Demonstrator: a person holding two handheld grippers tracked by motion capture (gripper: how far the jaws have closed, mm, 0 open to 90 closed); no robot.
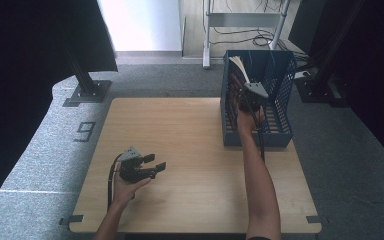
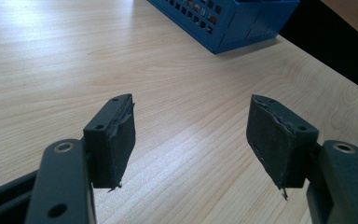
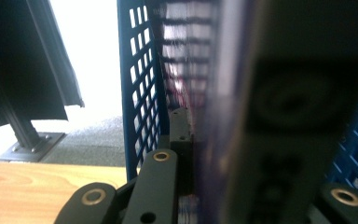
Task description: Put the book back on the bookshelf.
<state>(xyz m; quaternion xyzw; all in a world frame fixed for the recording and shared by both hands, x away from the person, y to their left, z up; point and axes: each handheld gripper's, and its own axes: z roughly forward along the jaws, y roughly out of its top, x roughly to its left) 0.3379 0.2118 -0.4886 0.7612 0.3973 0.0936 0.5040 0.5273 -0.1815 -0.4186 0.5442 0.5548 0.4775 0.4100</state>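
High view: a blue perforated crate (image 1: 280,107) stands on the far right part of a light wooden surface (image 1: 190,150). The right gripper (image 1: 247,95) reaches into the crate near its left wall, and a book (image 1: 240,67) with pale page edges stands tilted inside the crate, its top rising above the rim just beyond that gripper.

Right gripper view: the book (image 3: 261,116) (blurred, very close to the lens) sits pressed between the 2 fingers (image 3: 182,135); one finger lies flat against its left face, so the right gripper (image 3: 242,154) is clamped on the book. The crate's slotted left wall (image 3: 140,84) stands just left of that finger.

Left gripper: in the high view, the left gripper (image 1: 152,165) is held low over the surface, well apart from the crate, toward the near left. In the left gripper view, its 2 fingers (image 2: 114,140) are spread wide with bare wood between them; the left gripper (image 2: 198,144) grasps nothing. A corner of the crate (image 2: 233,23) shows ahead of it.

Surroundings: the surface stands on grey carpet (image 1: 45,145), which carries a dark number marking (image 1: 84,131) on the side away from the crate. Black curtains (image 1: 25,55) hang at both sides, a black post base (image 1: 87,92) stands on the carpet, and a pale metal frame (image 1: 207,35) with cables stands beyond the crate.
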